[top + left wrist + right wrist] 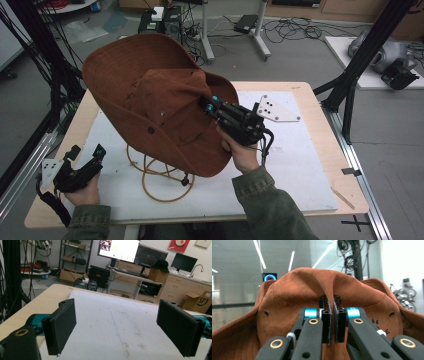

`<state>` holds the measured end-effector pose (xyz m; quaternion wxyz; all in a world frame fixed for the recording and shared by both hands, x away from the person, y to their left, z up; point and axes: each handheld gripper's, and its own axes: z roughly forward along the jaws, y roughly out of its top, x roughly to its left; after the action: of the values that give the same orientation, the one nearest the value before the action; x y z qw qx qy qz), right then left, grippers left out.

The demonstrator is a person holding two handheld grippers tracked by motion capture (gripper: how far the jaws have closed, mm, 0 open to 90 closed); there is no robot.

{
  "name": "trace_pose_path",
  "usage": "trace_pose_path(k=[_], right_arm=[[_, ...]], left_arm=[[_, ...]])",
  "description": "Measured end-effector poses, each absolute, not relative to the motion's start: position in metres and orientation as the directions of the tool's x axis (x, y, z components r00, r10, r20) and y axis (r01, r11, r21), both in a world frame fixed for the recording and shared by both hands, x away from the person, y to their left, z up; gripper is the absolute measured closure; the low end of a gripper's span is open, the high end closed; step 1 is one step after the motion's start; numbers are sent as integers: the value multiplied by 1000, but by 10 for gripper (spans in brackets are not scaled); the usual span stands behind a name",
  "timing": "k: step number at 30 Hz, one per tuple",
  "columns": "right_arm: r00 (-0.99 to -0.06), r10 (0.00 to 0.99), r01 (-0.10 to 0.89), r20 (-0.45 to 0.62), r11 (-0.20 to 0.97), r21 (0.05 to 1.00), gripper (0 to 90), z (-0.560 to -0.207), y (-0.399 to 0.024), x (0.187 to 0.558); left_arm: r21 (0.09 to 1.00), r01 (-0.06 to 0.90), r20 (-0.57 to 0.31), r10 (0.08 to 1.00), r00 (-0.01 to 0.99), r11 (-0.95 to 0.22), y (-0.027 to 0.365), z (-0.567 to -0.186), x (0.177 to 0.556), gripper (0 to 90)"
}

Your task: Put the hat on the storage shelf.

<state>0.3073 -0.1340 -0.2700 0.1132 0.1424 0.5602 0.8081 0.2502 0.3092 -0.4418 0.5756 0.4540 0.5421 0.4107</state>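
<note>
A brown wide-brimmed hat (150, 95) hangs tilted above the white mat (295, 165), its tan chin cord (160, 180) trailing in loops onto the mat. My right gripper (209, 104) is shut on a pinched fold of the hat's crown (329, 287); in the right gripper view the two black pads (326, 322) press together on that fabric. My left gripper (85, 157) rests at the table's front left corner, held by a hand. In the left gripper view its jaws stand wide apart over the mat (112, 325) with nothing between them.
The wooden table (320, 100) carries the mat; black frame posts (360, 55) stand at its right and left. Cables and equipment lie on the floor behind. The left gripper view looks toward a desk with monitors (120, 250) and cardboard boxes (200, 302).
</note>
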Motion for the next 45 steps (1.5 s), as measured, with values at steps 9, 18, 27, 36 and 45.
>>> trace_pose_path(k=[9,18,27,36,45], right_arm=[[-953,292,-3,80,-271,962,880,-274,-123,308],[-960,268,21,84,-230,973,879,-279,-119,307],[-960,261,47,105,-221,974,875,-293,-120,308],[-967,235,50,97,-198,979,875,-296,-118,306],[-966,240,62,96,-146,987,847,-301,-109,308]], left_arm=[[969,19,-249,966,73,248,310,-442,250,163],[967,16,-253,965,72,252,310,-442,250,163],[968,24,-251,965,74,250,309,-442,250,163],[967,24,-254,965,72,253,310,-443,250,163],[967,26,-256,964,71,255,310,-443,249,163]])
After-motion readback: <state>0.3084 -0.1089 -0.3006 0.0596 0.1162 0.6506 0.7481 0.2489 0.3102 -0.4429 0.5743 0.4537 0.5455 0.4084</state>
